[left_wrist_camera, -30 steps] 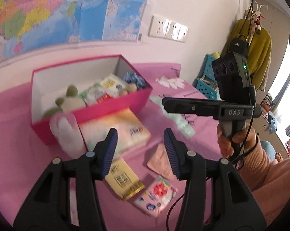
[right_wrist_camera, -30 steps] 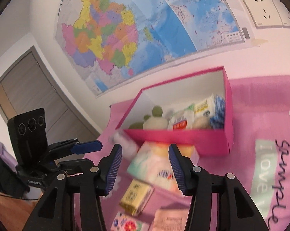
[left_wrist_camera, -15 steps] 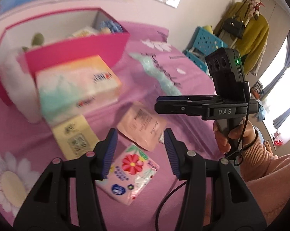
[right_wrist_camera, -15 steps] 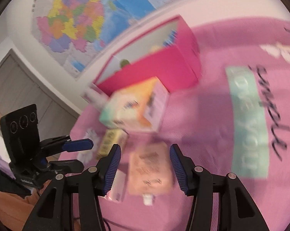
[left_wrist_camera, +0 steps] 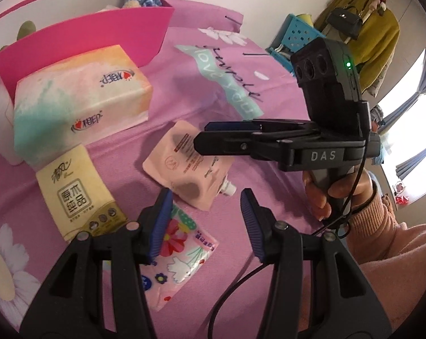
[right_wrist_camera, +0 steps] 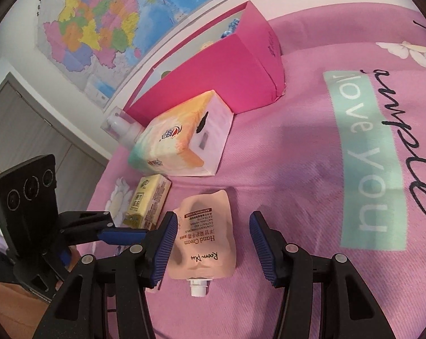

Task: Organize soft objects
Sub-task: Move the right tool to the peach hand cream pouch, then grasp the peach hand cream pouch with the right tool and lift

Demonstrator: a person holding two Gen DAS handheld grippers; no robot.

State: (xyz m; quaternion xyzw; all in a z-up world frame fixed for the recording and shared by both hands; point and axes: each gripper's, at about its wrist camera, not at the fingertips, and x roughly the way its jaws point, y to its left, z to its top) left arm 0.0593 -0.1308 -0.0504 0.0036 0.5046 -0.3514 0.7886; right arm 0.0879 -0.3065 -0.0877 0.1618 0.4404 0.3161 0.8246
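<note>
While both tilt downward over the pink bedspread, the right gripper hangs spread, its fingers flanking a peach hand-cream pouch lying flat, untouched. Spread too, the left gripper hovers above a flowered pink tissue pack.

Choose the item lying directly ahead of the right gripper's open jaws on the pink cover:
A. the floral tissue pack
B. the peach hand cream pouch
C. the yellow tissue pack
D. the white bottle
B: in the right wrist view the peach hand cream pouch lies ahead between the right gripper jaws, untouched.
</note>
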